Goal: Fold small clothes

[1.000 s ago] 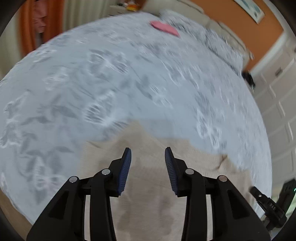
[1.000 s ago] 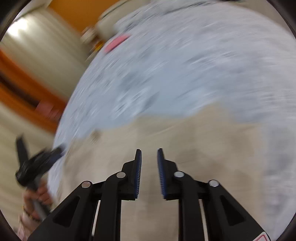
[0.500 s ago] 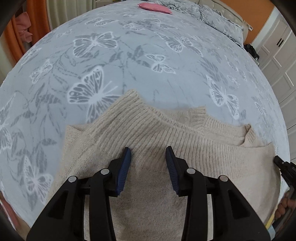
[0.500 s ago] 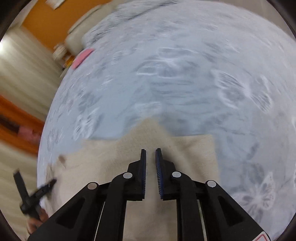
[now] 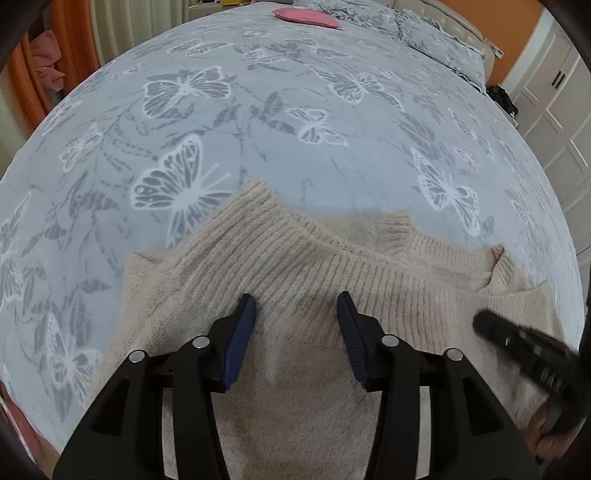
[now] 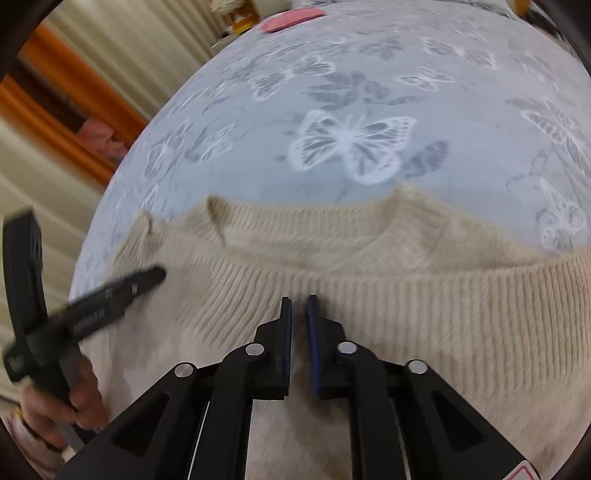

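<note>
A cream knitted sweater [image 5: 332, 280] lies flat on the bed, its ribbed hem or collar edge toward the far side. It also shows in the right wrist view [image 6: 406, 295]. My left gripper [image 5: 295, 306] is open and empty, hovering just above the knit. My right gripper [image 6: 298, 306] has its jaws nearly closed with a thin gap and nothing between them, low over the sweater. The right gripper shows as a blurred black shape [image 5: 524, 350] in the left view; the left one [image 6: 92, 302] shows in the right view.
The bed has a grey cover with white butterflies [image 5: 258, 110]. A pink folded item [image 5: 306, 16] lies at the far end. White wardrobe doors [image 5: 554, 92] stand at the right, orange curtains [image 5: 33, 74] at the left.
Both grippers have dropped and moved in over the sweater, which now fills the lower view. The right jaws have narrowed slightly. The left jaws stay open.
</note>
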The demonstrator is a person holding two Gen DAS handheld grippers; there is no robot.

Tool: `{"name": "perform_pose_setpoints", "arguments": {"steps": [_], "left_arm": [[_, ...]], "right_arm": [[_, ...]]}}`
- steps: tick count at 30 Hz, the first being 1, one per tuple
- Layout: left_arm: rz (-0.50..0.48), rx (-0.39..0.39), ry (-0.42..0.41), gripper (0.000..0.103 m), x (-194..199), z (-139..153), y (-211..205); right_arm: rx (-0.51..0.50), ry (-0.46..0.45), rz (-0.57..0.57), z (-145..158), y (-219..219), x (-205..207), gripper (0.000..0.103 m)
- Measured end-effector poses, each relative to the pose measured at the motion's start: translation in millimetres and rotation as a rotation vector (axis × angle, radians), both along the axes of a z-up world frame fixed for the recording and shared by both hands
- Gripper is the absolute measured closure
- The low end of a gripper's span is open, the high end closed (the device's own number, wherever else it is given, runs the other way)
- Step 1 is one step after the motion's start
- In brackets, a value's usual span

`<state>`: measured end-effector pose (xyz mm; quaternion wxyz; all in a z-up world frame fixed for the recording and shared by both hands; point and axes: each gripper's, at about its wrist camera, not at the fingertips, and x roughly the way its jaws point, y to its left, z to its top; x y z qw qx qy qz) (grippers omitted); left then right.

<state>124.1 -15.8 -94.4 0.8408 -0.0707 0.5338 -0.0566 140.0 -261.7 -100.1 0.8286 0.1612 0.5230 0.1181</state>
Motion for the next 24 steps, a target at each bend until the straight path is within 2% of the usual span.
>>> {"name": "perform_pose_setpoints", "arguments": {"steps": [3,5,7,11,12,13,14,15,18,20,21,22,23,24], "left_arm": [[-0.013,-0.032,-0.018,0.05,-1.7,0.0,2.1],[-0.024,-0.102,-0.056,0.034,-8.0,0.7,4.8],[-0.015,-0.156,-0.1,0.03,-15.6,1.7,8.3],[0.038,-0.266,-0.201,0.028,-38.3,0.3,20.5],[0.046,-0.282,-0.22,0.028,-42.9,-0.6,23.4],[0.053,-0.29,-0.232,0.028,-45.5,-1.0,26.0],[0.06,-0.301,-0.236,0.028,-45.9,-0.5,28.1],[0.067,-0.31,-0.24,0.028,-46.0,0.0,29.0],[0.079,-0.318,-0.251,0.028,-44.7,-0.9,30.2],[0.075,-0.31,-0.256,0.027,-43.5,-1.2,28.9],[0.074,-0.306,-0.258,0.027,-43.0,-1.7,28.5],[0.073,-0.306,-0.259,0.025,-44.1,-2.4,28.3],[0.07,-0.308,-0.259,0.024,-43.8,-2.7,27.8],[0.066,-0.312,-0.261,0.022,-45.3,-2.4,27.8]], "right_arm": [[0.023,-0.034,-0.043,14.2,-10.5,-2.7,0.085],[0.0,-0.054,-0.007,21.0,-8.8,-4.6,0.048],[-0.04,-0.066,0.037,21.5,-3.5,-6.5,0.042],[-0.148,-0.052,0.14,6.1,15.1,3.3,0.041],[-0.187,-0.066,0.17,2.5,22.8,3.2,0.042],[-0.204,-0.077,0.187,1.5,26.8,2.9,0.058],[-0.228,-0.085,0.214,0.4,32.0,2.9,0.093],[-0.236,-0.083,0.222,1.2,33.9,4.5,0.097],[-0.247,-0.143,0.181,19.1,31.7,11.7,0.099],[-0.212,-0.167,0.134,30.1,25.2,20.6,0.099],[-0.21,-0.166,0.121,29.2,23.4,24.1,0.103],[-0.23,-0.147,0.1,21.9,21.0,31.8,0.103],[-0.253,-0.064,0.092,1.6,17.0,43.2,0.103],[-0.246,-0.027,0.086,-7.1,14.0,45.3,0.103]]}}
